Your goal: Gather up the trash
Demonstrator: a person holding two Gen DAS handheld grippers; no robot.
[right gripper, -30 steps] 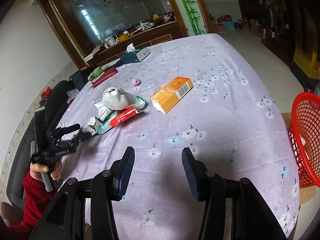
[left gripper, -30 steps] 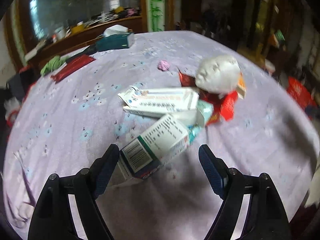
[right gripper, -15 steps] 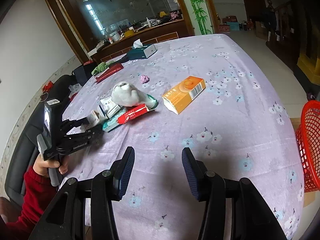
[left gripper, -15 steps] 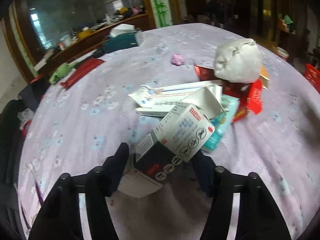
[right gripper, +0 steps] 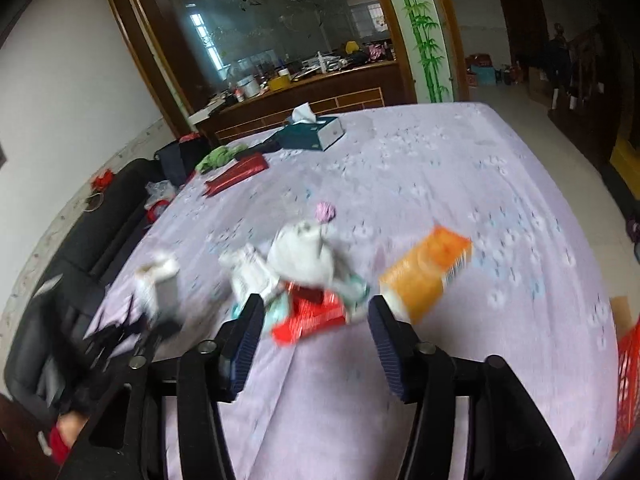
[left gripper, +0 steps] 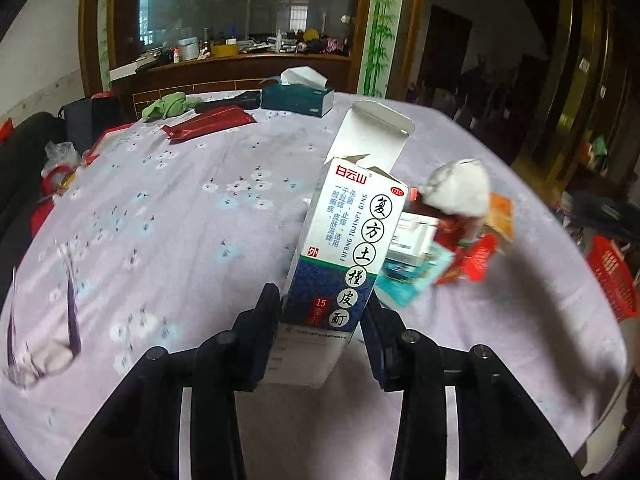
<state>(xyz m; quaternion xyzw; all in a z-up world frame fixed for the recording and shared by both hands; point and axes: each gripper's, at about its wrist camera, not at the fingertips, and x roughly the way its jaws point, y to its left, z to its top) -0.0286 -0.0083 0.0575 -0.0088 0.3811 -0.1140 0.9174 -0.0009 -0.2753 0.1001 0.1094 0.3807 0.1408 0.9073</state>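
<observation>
Since 1 s ago: medicine carton [left gripper: 347,256] was lying flat on the table [left gripper: 192,208] between wide-apart jaws of the left gripper [left gripper: 322,328]; now it's pinched at its lower end and raised off the cloth, upright w/ slight tilt, torn top flap open. Right gripper [right gripper: 316,336] has swung from bare cloth to face the trash pile; that view is motion-blurred.

Left jaws: closed to carton width, pads pressing both narrow sides near the base. Grip low on the box, prob. because that end lay nearest the fingers; leaves the open end up, free.

Right jaws: wide apart, nothing held. They frame the red wrapper [right gripper: 310,316] at the pile's near edge; contact can't be told thru blur.

Remaining trash: crumpled white paper [left gripper: 460,188] sits atop the red and teal packaging; orange box [right gripper: 426,276] just beside pile, right side; small pink scrap [right gripper: 325,211] behind it. All apart from the lifted carton.

Red basket [left gripper: 612,276] is off the table's right edge, likely the bin. Judgement: carton pick done, drop-off not yet; most of the task is outstanding.

Tissue box [left gripper: 298,96] at far end, untouched, prob. not trash.
</observation>
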